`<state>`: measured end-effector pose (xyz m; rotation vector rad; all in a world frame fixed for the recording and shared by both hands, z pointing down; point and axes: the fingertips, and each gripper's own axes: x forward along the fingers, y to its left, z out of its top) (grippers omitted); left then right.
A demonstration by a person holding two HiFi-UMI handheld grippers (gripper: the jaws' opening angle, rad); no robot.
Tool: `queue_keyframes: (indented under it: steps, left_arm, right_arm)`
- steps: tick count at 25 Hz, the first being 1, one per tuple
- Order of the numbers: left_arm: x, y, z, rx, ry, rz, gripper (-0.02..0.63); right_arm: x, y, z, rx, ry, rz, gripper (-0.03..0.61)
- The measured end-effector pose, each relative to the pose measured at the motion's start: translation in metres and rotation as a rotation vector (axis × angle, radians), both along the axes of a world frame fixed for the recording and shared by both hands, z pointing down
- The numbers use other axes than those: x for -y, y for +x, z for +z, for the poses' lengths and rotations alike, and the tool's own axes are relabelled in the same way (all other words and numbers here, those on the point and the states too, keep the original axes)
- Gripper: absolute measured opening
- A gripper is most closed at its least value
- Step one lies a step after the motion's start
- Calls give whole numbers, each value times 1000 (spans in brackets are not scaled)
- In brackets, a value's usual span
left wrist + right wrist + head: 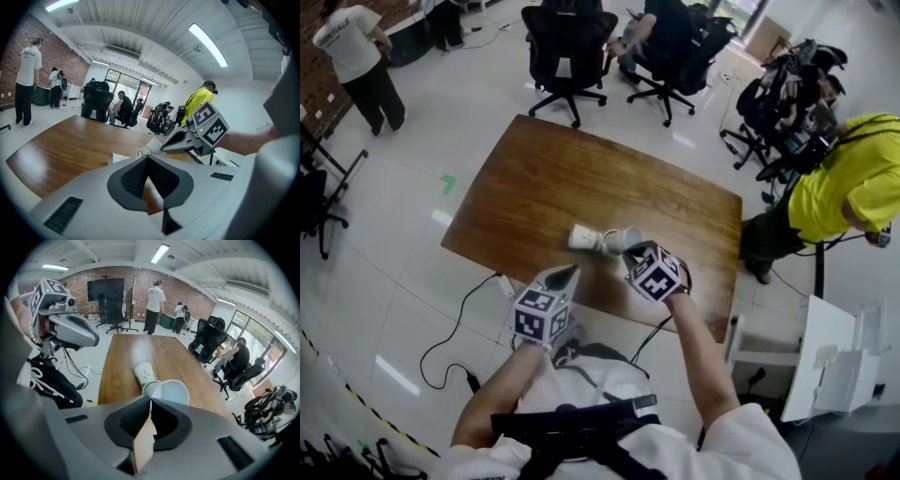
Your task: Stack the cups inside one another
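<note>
Near the front edge of the brown table (pixel 534 178), a white paper cup (pixel 584 238) lies on its side. A second white cup (pixel 623 240) sits against its mouth end, tilted with its opening towards me. My right gripper (pixel 635 251) is shut on the near rim of that second cup (pixel 171 392), and the lying cup (pixel 145 372) shows just beyond it. My left gripper (pixel 568 273) hovers at the table's front edge, left of the cups, shut with nothing held. In the left gripper view, its jaws (pixel 147 158) meet at the tips while the right gripper (pixel 185 139) holds the cup (pixel 148 150).
Black office chairs (pixel 567 47) stand beyond the far edge of the table. A person in a yellow shirt (pixel 844 183) is at the right, and a white unit (pixel 825 361) stands near the table's right corner. Cables (pixel 464 319) trail on the floor under the front edge.
</note>
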<state>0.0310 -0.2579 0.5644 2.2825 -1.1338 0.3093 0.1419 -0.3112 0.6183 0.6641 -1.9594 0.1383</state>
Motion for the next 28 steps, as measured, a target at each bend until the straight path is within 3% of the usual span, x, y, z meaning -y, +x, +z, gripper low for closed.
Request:
queue_keyframes:
  steps: [5,12,18,28]
  left_arm:
    - [2,-9,1,-3,-6,-19,-8]
    - [6,-15,4,-11,-8,-41,-8]
    - [8,-21,6,-20,-15,-65,-8]
    - [5,-16,12,-26,-29,-95,-8]
  right_arm:
    - [5,-6,3,-43,0,-41,17]
    - [4,-21,3,-210,28,-208,17]
    - [2,-24,5,-314,-2,-313,17]
    - [3,-17,16,-393,-3,-401,18]
